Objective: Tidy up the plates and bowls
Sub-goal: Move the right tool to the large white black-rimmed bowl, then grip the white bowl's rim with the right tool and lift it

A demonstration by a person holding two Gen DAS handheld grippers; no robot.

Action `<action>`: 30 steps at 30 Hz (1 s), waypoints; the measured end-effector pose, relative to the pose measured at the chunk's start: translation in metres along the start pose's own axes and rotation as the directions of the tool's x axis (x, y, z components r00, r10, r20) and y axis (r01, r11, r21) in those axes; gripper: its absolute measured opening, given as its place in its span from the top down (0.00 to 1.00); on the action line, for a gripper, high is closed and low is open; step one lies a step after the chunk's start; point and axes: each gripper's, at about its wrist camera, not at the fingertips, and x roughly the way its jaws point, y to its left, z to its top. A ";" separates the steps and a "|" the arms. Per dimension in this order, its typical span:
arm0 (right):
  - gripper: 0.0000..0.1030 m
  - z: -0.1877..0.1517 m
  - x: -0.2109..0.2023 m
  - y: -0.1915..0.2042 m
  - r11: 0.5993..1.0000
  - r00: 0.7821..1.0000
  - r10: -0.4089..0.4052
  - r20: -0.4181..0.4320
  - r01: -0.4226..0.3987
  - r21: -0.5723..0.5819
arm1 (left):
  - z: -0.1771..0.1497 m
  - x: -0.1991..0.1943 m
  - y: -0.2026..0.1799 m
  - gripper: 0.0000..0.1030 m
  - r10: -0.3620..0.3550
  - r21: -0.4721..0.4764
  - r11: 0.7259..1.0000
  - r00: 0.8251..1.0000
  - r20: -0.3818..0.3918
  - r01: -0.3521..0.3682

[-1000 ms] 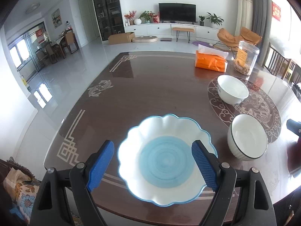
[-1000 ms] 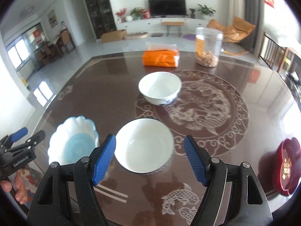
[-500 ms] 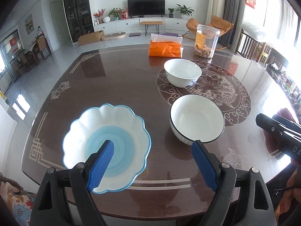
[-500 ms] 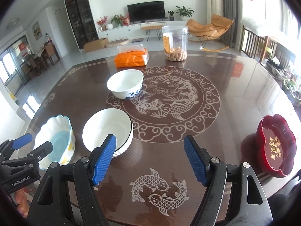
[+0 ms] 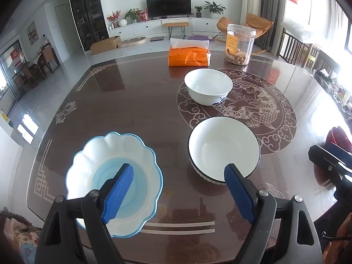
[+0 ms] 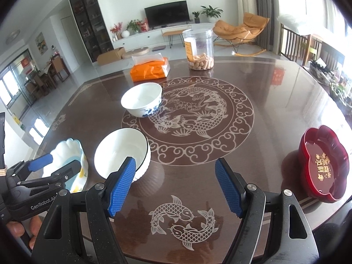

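Note:
A scalloped white bowl with a blue centre sits near the table's front left edge; it also shows in the right wrist view. A white bowl with a black rim stands to its right. A white bowl with blue flowers stands farther back. A red flower-shaped dish sits at the front right. My left gripper is open and empty, above the gap between the two near bowls. My right gripper is open and empty, above bare table right of the black-rimmed bowl.
An orange tissue pack and a clear plastic jar of snacks stand at the far side of the dark round table. The left gripper shows at the lower left of the right wrist view.
Both grippers have swung to the right. The left one went from framing the scalloped bowl to straddling the gap between the two near bowls. The right one left the black-rimmed bowl; the red dish came into view.

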 end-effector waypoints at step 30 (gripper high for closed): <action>0.25 -0.008 0.016 -0.006 0.999 0.998 0.025 -0.060 -0.023 0.034 | 0.002 0.015 -0.016 0.18 0.050 0.068 0.997 0.999 -0.021 -0.048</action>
